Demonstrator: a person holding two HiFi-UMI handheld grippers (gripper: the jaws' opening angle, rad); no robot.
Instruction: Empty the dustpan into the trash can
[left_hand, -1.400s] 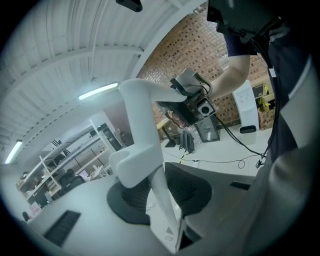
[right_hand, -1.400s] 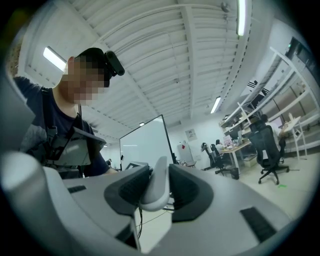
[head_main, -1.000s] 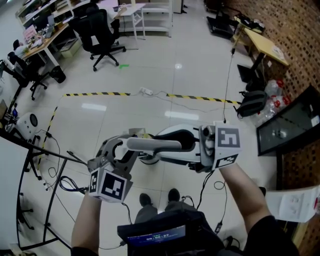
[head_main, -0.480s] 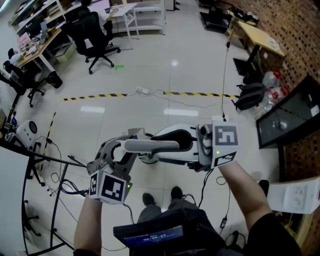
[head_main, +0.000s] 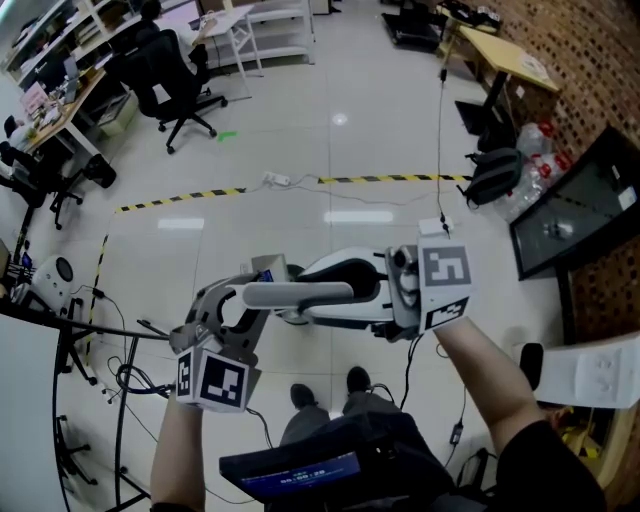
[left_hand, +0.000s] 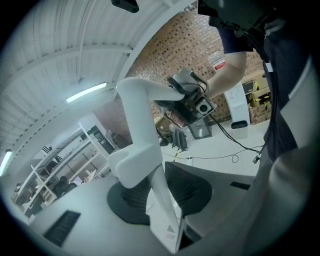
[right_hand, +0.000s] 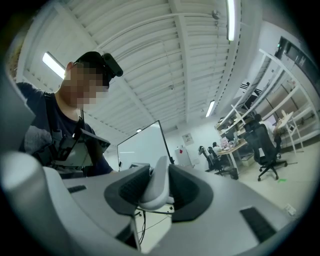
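- My left gripper (head_main: 232, 305) is clamped tight on the left end of the dustpan (head_main: 345, 270).
- My right gripper (head_main: 388, 292) pinches its right rim, jaws fairly wide.

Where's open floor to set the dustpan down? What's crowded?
Free: bare tile between the striped tape and the held dustpan; more beyond the tape, up to the office chair. Crowded: stand legs and cables at left; backpack and bottles at right; power strip by the tape line.

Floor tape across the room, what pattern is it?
The floor tape is yellow-and-black striped; clearest in head view.
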